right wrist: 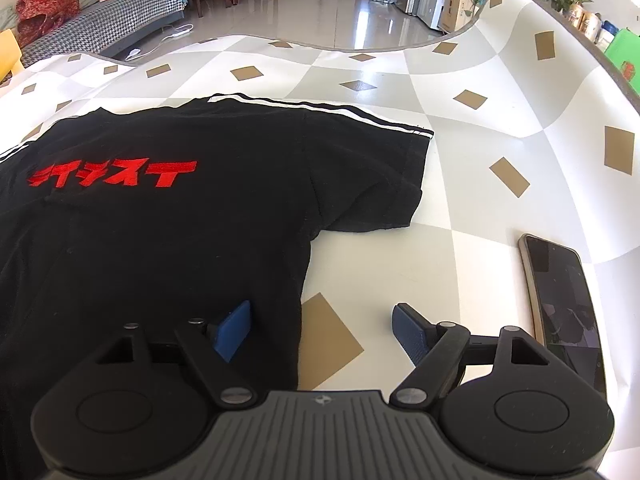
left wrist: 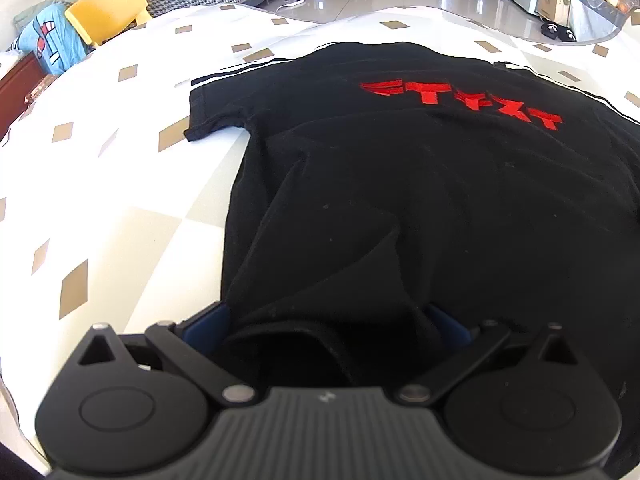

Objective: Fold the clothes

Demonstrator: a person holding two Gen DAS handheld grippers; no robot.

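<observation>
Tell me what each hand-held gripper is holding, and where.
The left hand-held gripper grips the black T-shirt at a bunched hem corner. The right hand-held gripper holds nothing.

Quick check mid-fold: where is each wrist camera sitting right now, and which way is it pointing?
Left wrist: on the left gripper, angled down over the near left part of the black T-shirt; bunched cloth sits between its blue fingers.
Right wrist: on the right gripper, angled down at the shirt's right edge; jaws wide, straddling the edge; phone at right.
Shared: the shirt, its red lettering, the checked table cover.
</observation>
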